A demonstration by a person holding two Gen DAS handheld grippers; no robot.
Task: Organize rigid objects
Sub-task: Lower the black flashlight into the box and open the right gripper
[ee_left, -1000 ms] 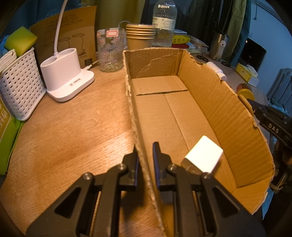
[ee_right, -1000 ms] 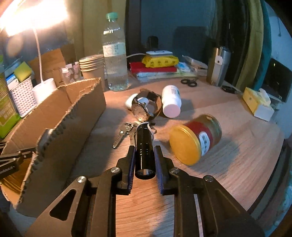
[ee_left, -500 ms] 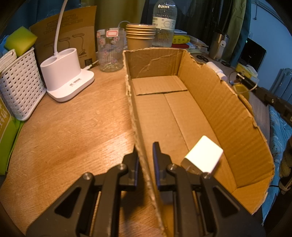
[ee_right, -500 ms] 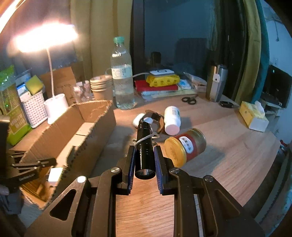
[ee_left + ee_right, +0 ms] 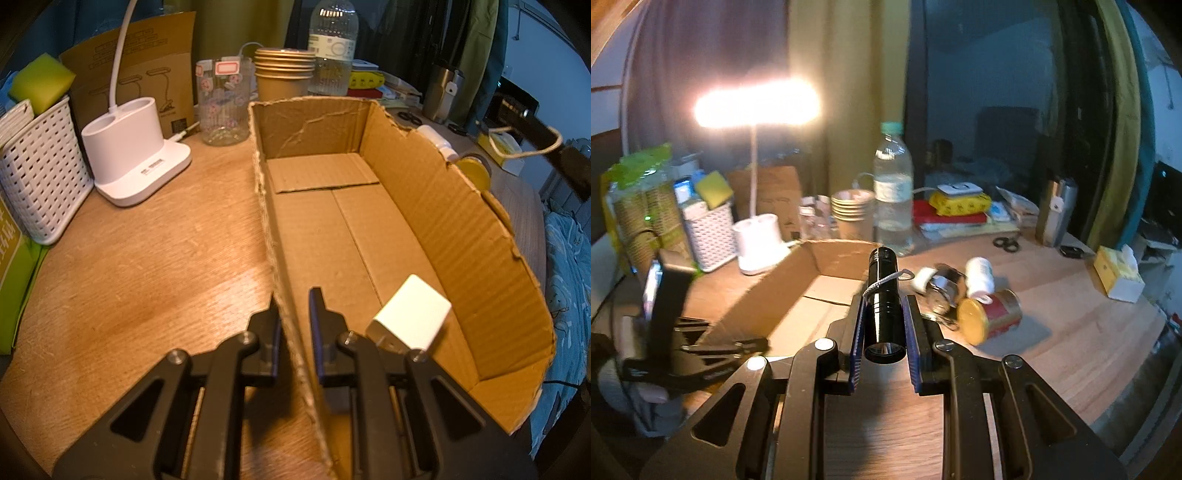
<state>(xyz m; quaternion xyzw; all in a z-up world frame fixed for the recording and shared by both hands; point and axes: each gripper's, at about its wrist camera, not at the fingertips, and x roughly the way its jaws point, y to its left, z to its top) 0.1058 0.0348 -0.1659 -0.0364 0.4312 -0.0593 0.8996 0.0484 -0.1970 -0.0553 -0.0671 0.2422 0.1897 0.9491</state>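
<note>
Wooden table (image 5: 159,258), warm under lamplight, and it's crowded. On the left edge sits a white woven basket (image 5: 40,173), and just beside it the white lamp base (image 5: 136,162). Behind those stands a patterned glass (image 5: 221,107), then a stack of paper cups (image 5: 284,74) and a clear water bottle (image 5: 332,48) — all upright. The long cardboard box (image 5: 480,236) lies open-topped across the middle. Over on the right of it, a white pill bottle (image 5: 979,277) and a yellow-lidded jar (image 5: 990,317) lie on their sides, close together, with something shiny (image 5: 942,291) between — too blurred to name. Scissors (image 5: 1006,243) lie near the back, and a yellow tissue box (image 5: 1119,273) sits far right.
</note>
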